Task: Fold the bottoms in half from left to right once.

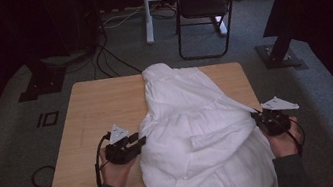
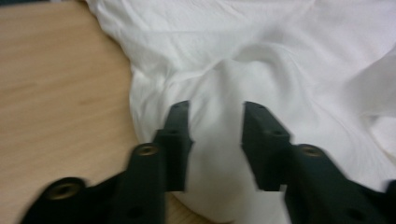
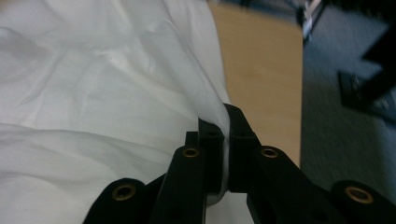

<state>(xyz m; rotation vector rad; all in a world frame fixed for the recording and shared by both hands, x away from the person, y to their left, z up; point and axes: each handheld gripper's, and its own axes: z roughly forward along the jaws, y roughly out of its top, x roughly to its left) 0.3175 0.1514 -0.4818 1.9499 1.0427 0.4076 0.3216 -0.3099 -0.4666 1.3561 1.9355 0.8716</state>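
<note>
A white garment lies crumpled down the middle and right of the wooden table, its near end hanging over the front edge. My left gripper sits at the garment's left edge. In the left gripper view its jaws stand apart with a hump of the white cloth between them, and the pads do not clearly press on it. My right gripper is at the garment's right edge. In the right gripper view it is shut on a pinched fold of the cloth, which is pulled up taut.
Bare wood shows left of the garment, and a strip at its right. Beyond the table stand a black folding chair, a white desk leg and two dark stand bases. Cables lie on the grey carpet.
</note>
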